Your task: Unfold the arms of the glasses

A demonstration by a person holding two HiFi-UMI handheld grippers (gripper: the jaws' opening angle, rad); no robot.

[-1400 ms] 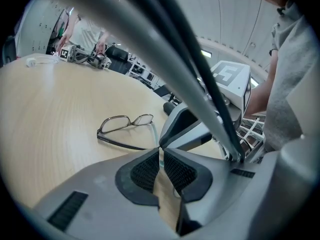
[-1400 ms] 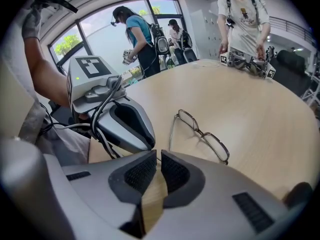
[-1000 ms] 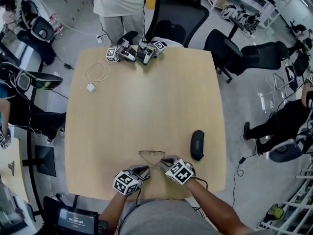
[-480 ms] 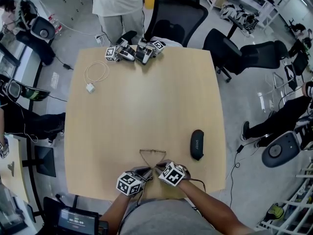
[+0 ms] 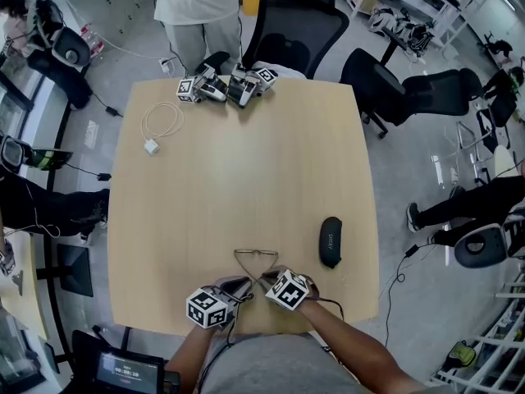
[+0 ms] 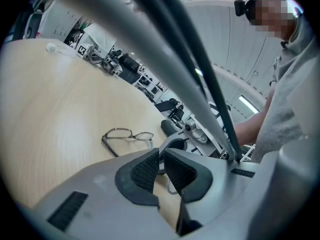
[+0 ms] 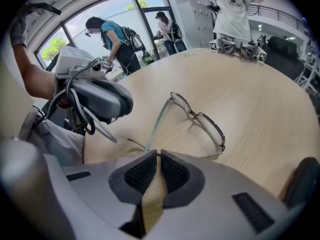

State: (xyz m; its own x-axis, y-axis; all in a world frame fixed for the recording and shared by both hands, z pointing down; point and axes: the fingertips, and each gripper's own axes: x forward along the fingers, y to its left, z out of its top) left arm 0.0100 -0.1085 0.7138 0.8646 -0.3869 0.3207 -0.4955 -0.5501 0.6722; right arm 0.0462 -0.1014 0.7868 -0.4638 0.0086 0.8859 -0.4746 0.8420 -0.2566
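Two grippers are closed on the arm ends of the glasses.
The glasses are laid on the worktop close to its near edge, lenses away from the person, arms angled back toward each other. The jaws of the right gripper are pressed together on one thin arm end. Those of the left gripper are closed to a slit around a curved arm tip.

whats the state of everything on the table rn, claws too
glasses: both arms swung out from the front, converging toward the claws
left claw: shut on the tip of one glasses arm
right claw: shut on the other glasses arm
glasses case: closed, lying apart from the glasses
white cable: loosely coiled, nothing touching it
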